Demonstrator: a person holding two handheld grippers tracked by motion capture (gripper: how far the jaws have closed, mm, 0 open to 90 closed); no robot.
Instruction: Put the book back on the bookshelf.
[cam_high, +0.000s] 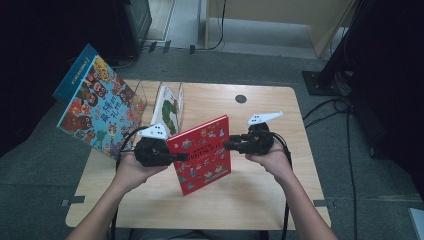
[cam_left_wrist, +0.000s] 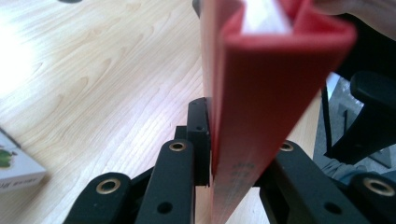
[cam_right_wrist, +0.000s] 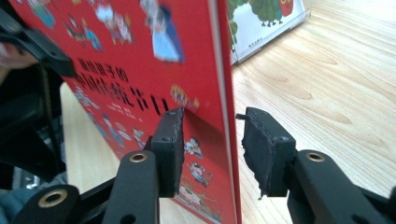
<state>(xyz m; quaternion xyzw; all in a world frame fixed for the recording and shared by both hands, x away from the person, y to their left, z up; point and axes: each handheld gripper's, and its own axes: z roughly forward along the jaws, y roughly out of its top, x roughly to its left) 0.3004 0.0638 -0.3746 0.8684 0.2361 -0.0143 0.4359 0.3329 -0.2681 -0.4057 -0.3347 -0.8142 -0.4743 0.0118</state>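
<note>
A thin red picture book (cam_high: 202, 152) is held upright and tilted above the middle of the wooden table (cam_high: 260, 195). My left gripper (cam_high: 181, 156) grips its left edge. In the left gripper view the red book (cam_left_wrist: 261, 93) sits edge-on, squeezed between the black jaws of the left gripper (cam_left_wrist: 236, 140). My right gripper (cam_high: 229, 145) is at the book's right edge. In the right gripper view its jaws straddle the red book (cam_right_wrist: 140, 56): the left pad (cam_right_wrist: 170, 149) touches the cover, while the right pad (cam_right_wrist: 266, 154) stands a little off the edge, so the right gripper (cam_right_wrist: 212, 135) is open.
A white caterpillar book (cam_high: 167, 107) stands in a clear holder (cam_high: 142, 95) at the table's back left, and it is in view as well in the right gripper view (cam_right_wrist: 266, 18). A large colourful book (cam_high: 97, 102) leans out past the left edge. Cables (cam_high: 345, 130) lie on the floor at right.
</note>
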